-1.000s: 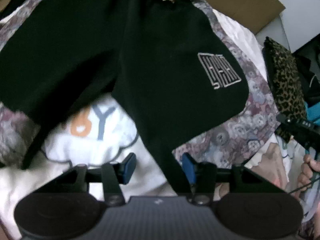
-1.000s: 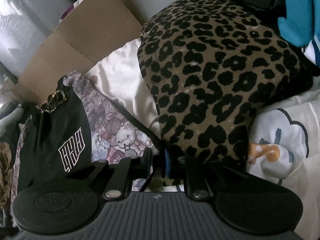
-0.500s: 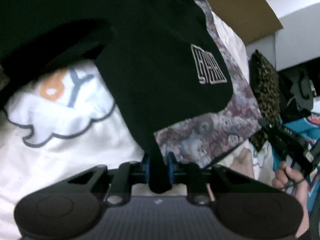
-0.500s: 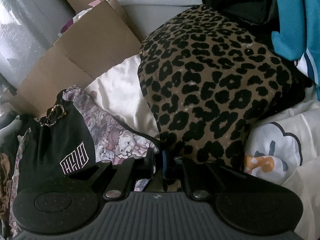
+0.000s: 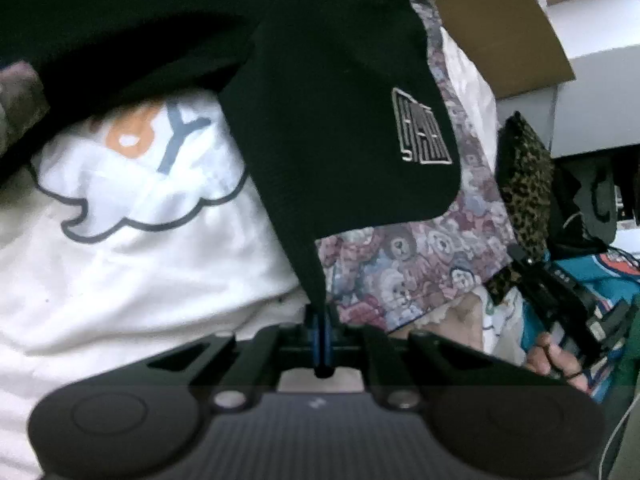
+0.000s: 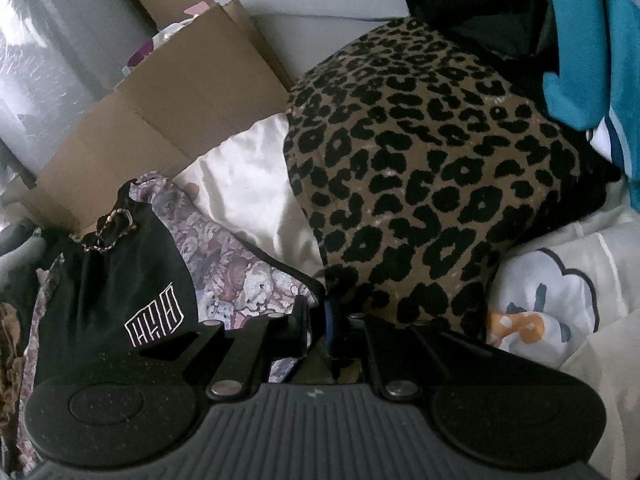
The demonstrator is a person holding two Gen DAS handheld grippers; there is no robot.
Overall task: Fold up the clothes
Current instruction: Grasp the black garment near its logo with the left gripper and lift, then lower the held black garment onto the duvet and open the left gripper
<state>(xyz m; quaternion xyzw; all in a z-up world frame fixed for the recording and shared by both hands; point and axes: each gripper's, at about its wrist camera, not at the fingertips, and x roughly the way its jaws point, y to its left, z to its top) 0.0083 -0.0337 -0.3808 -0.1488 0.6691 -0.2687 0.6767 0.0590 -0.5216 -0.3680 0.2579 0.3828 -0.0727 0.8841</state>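
Black shorts (image 5: pixel 340 100) with a white outlined logo (image 5: pixel 420 132) lie spread over a bear-print cloth (image 5: pixel 420 264). My left gripper (image 5: pixel 321 332) is shut on the near corner of one shorts leg, which is drawn into a taut point. In the right wrist view the shorts (image 6: pixel 120 280) lie at the left. My right gripper (image 6: pixel 318 328) is shut on the dark-trimmed edge of the bear-print cloth (image 6: pixel 240 276). From the left wrist view, the right gripper (image 5: pixel 518 254) shows at the far right, held by a hand (image 5: pixel 556 356).
A leopard-print cushion (image 6: pixel 420 168) rises right behind the right gripper. White bedding with a cloud print (image 5: pixel 140 184) lies under and left of the shorts. Flat cardboard (image 6: pixel 160 120) leans at the back. A teal garment (image 6: pixel 580 40) hangs at the upper right.
My left gripper went from open around the shorts' leg corner to shut on it, and has drawn it toward me. The right gripper has hardly moved.
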